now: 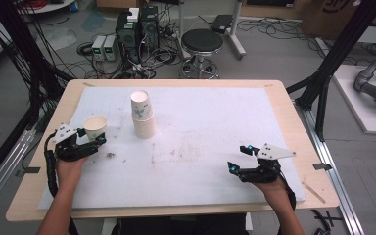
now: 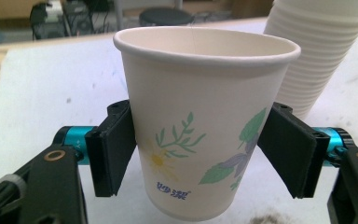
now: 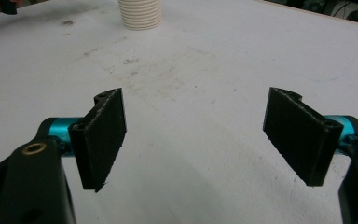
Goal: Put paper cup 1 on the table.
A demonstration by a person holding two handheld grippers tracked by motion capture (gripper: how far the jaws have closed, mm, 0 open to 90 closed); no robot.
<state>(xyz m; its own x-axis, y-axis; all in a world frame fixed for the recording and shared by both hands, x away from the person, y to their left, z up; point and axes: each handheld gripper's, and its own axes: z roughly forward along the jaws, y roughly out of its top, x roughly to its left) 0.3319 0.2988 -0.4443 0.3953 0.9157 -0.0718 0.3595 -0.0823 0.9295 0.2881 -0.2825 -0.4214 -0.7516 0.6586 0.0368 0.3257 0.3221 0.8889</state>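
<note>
High view: the left tongs (image 1: pixel 92 138) are gripping a paper cup (image 1: pixel 95 127) upright between their jaws, with the cup stack (image 1: pixel 142 114) standing near, off to their right on the table (image 1: pixel 284 105).
Left gripper view: both pads are pressing the paper cup (image 2: pixel 200 116) low on its wall, half closed; the thin wall is risking buckling if squeezed harder, and the cup stack (image 2: pixel 317 51) just beyond is risking a knock.
Right gripper view: the right tongs (image 3: pixel 193 135) are standing wide open, holding nothing, well apart from the cup stack (image 3: pixel 140 13).
</note>
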